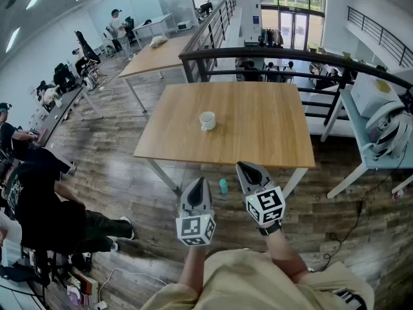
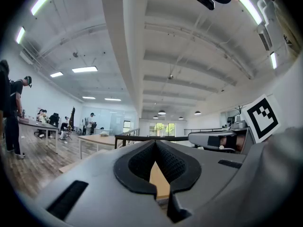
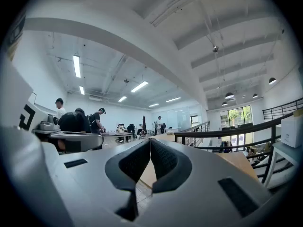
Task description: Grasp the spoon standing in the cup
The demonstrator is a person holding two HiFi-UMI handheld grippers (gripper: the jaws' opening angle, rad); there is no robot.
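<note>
my left tool (image 1: pixel 199 183) and right tool (image 1: pixel 245 168) hang close to my body, short of the worktop's (image 1: pixel 258 134) near edge, each with jaws pressed together on nothing. farther out, the white cup (image 1: pixel 206 120) stands left of the worktop's middle, well apart from both tools. i can't make out the spoon in it.

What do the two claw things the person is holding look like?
The left claw and right claw are grey pointed shells with black bumpy pads inside. Each carries a white cube with black square markers. The person wears a tan short-sleeved shirt.
</note>
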